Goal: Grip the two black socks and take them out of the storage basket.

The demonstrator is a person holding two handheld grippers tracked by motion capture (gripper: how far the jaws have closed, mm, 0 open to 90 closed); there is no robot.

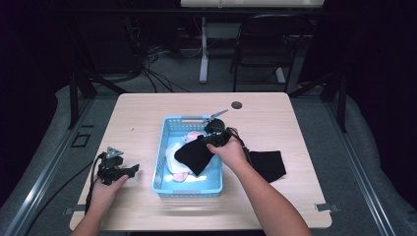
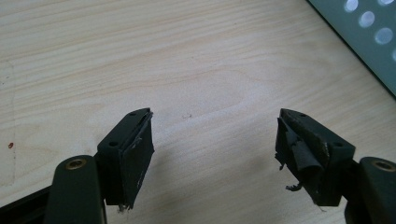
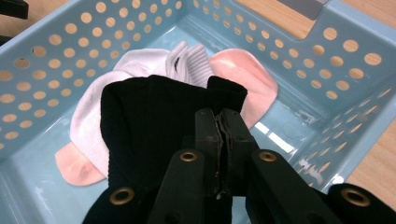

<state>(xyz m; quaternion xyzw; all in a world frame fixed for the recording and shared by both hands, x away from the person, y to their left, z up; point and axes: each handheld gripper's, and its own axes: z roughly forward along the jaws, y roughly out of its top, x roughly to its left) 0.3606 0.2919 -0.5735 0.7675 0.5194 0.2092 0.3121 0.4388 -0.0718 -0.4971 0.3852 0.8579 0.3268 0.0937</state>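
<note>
Jaws, right gripper [image 3: 223,135]: pressed together, pinching the edge of the black sock [image 3: 149,121], which hangs over the basket interior.
Jaws, left gripper [image 2: 215,144]: spread wide with nothing between them, over bare wood; torn padding shows on one pad.
Table [image 1: 147,118]: light wood, bearing everything below.
Basket [image 1: 164,147]: pale blue, perforated walls, mid-table, between the two hands.
Black sock, high view [image 1: 194,155]: draped across the basket's right half, upper corner at the right gripper [image 1: 216,136].
Second black garment [image 1: 268,164]: flat on the table just right of the basket, partly under the right forearm.
White sock [image 3: 93,107]: lying in the basket under the black sock.
Pink sock [image 3: 243,79]: in the basket beside the white one.
Left gripper, high view [image 1: 118,169]: resting on the table left of the basket, apart from it.
</note>
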